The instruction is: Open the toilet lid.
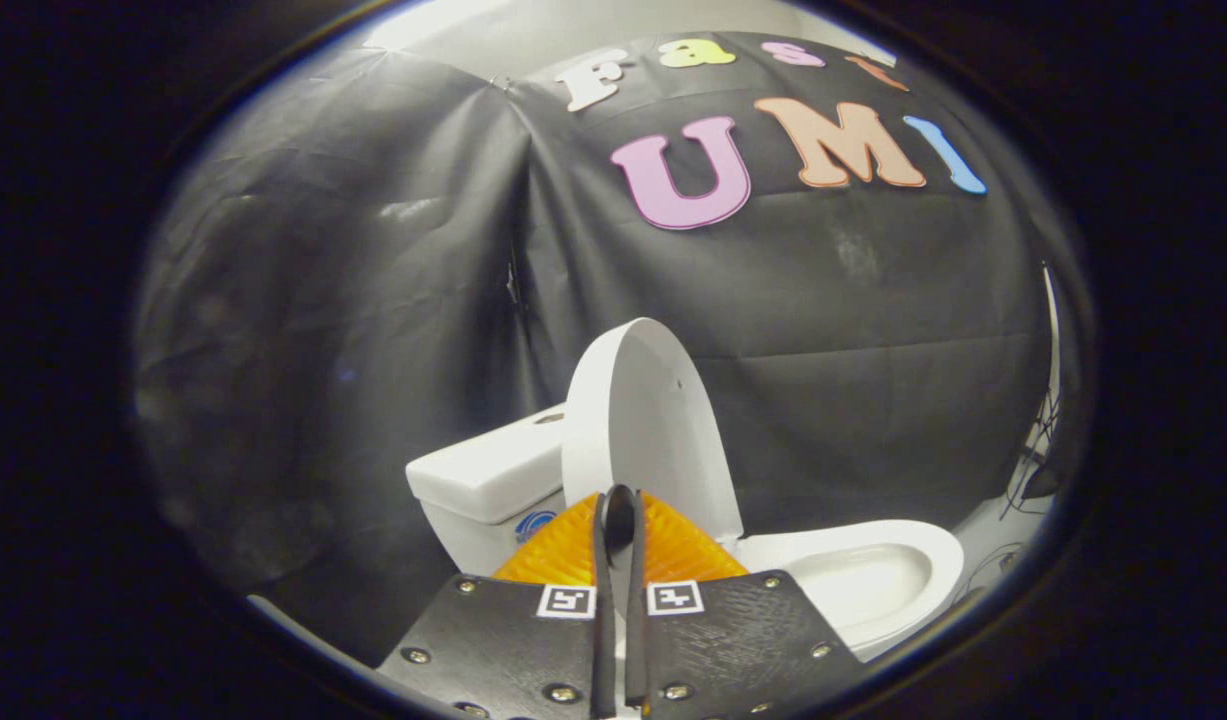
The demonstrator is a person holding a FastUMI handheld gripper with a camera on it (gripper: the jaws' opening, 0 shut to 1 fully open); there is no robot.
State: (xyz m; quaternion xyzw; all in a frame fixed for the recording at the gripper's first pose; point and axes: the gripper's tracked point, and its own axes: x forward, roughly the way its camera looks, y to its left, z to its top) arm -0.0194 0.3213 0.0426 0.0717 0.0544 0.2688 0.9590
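Note:
The white toilet lid (645, 420) stands raised and nearly upright, leaning back toward the tank (488, 472). To its right the seat and open bowl (878, 572) lie uncovered. My gripper (618, 515) sits low in front of the lid's lower part. Its fingers (563, 555) are drawn together with only a thin slit between them. I see nothing clearly pinched in that slit. The fingers hide the hinge end of the lid.
Black cloth walls close in behind and to the left of the toilet. A strip of pale floor with dark cables (1023, 480) shows beyond the bowl on the right.

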